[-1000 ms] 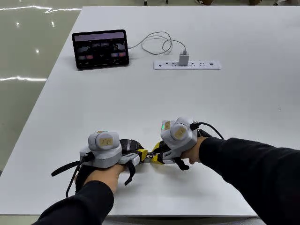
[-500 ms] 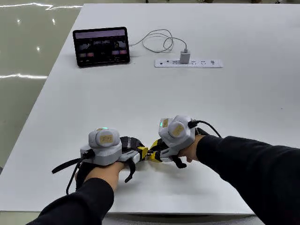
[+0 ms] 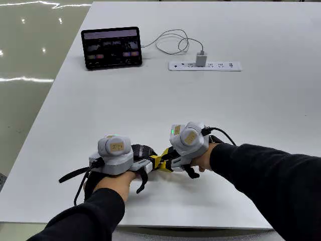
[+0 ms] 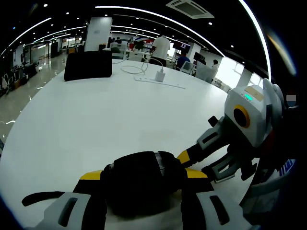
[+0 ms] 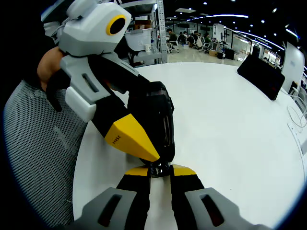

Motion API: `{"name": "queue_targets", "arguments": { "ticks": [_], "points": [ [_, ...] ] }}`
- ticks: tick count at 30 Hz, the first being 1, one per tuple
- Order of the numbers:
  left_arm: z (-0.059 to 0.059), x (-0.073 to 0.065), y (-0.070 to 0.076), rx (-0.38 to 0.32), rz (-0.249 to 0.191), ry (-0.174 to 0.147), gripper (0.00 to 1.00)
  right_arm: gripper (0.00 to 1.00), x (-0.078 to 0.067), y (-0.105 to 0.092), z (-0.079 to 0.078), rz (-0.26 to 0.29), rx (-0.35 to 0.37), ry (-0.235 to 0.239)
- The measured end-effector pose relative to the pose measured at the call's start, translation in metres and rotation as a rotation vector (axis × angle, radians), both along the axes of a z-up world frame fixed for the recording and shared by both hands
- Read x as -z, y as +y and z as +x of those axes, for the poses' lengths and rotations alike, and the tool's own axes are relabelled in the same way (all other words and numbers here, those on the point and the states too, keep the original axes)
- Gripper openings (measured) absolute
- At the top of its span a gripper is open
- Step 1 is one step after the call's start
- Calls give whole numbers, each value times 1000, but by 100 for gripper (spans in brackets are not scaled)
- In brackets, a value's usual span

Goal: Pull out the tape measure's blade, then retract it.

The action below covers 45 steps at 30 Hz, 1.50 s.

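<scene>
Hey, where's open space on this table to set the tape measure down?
Free: the middle of the table, bordered at the back by the tablet and power strip, in front by the left gripper and right gripper; also the right side beyond the power strip. Crowded: the near edge, where both clamp the tape measure.

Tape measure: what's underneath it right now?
White table appears directly beneath the tape measure, which is held by the left gripper. The contact itself is hidden by its black case.
</scene>
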<state>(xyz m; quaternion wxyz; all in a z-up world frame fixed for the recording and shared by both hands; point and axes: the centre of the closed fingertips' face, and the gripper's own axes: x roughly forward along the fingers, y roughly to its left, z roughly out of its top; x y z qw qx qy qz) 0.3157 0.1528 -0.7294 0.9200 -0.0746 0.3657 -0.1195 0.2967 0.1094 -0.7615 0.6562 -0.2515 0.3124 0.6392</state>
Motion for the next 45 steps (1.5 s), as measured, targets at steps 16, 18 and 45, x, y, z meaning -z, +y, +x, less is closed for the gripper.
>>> {"name": "queue_targets", "arguments": {
  "ticks": [16,18,45],
  "points": [
    [1,1,0,1,2,-3,59,12,-4,-6,-1,2,-24,-27],
    [1,0,0,1,2,-2,59,11,-4,-6,0,1,-24,-34],
    [1,1,0,2,-1,0,59,10,-2,0,0,5,2,14]
  ]
}}
